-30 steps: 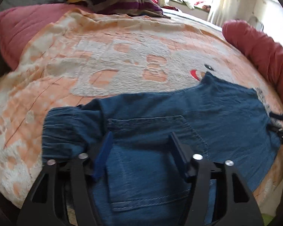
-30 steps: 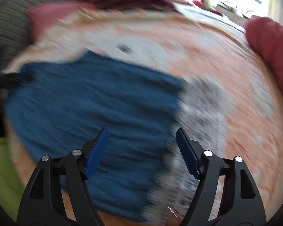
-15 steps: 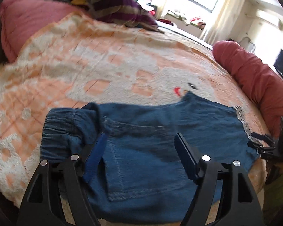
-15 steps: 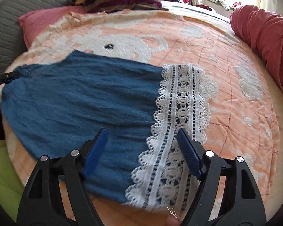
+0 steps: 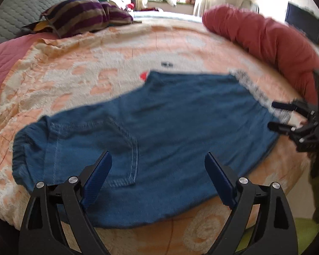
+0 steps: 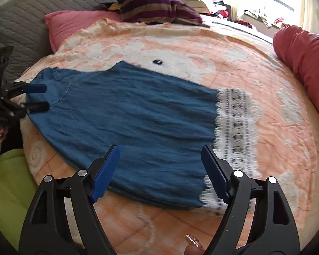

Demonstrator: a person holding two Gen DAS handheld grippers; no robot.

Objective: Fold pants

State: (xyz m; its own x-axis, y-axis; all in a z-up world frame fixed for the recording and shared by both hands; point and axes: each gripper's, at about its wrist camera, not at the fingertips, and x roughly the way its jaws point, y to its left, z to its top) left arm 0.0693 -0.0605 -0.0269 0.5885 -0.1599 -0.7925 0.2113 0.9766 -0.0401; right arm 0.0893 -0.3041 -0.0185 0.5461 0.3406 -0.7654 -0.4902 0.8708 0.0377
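The blue denim pants [image 5: 170, 123] lie flat and spread on the bed's orange-and-white blanket [image 5: 78, 68], close to its near edge. No brand tag or writing can be read on them; only pale stitching around a back pocket [image 5: 95, 146] shows. Their long axis runs across the bed: in the left wrist view the gathered elastic waistband [image 5: 23, 148] sits at the left end and the white lace hem [image 6: 236, 127] at the right, just in front of the right tool. The pants look already laid leg over leg, one layer showing.

The left tool [image 5: 157, 180] hangs over the pocket end, its blue pads wide apart, nothing between them. The right tool [image 6: 159, 170] hovers over the hem end, jaws likewise spread, gripping nothing; the denim's near edge lies just under it. Each tool shows in the other's view, at the far end of the pants.

Beyond the pants, a striped purple cushion [image 6: 153, 8] and a pink pillow [image 6: 74, 25] rest near the grey quilted headboard [image 6: 32, 10]. A red bolster [image 5: 265, 42] runs along the far right side.
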